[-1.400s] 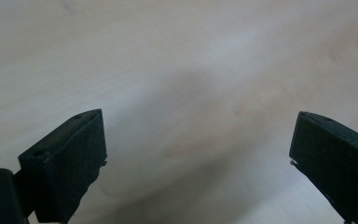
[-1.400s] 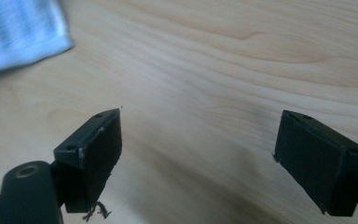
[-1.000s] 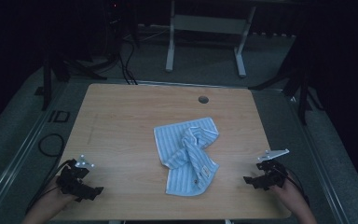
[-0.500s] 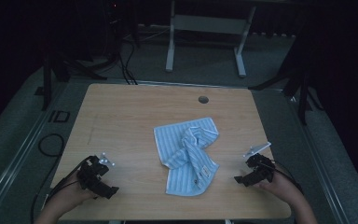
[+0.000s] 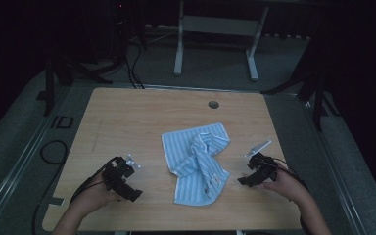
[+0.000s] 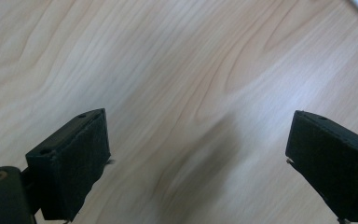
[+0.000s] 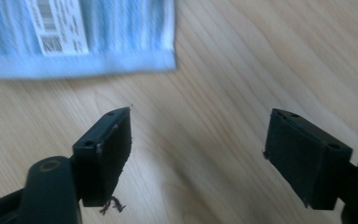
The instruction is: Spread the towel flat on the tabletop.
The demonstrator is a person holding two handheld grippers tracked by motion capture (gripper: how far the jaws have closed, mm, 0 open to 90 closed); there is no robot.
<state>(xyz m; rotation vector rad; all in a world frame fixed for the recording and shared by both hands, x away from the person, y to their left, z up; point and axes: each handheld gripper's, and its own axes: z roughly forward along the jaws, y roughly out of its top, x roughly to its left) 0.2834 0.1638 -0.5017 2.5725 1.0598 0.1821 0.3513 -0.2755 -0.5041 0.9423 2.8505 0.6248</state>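
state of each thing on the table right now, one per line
towel: crumpled and partly folded over itself, flat on the table, label side up at its near corner, not held
left hand-held gripper: open, jaws wide apart over bare wood, holding nothing
right hand-held gripper: open, empty, close to the towel's corner but apart from it
table: bare wood apart from the towel, a round hole near its far edge

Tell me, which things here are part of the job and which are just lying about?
Part of the job:
- blue striped towel, crumpled mid-table
- left gripper, open, over bare wood
- right gripper, open, near the towel's corner

Just lying about:
- cable hole in the table
- white table frame on the floor behind
- floor cables
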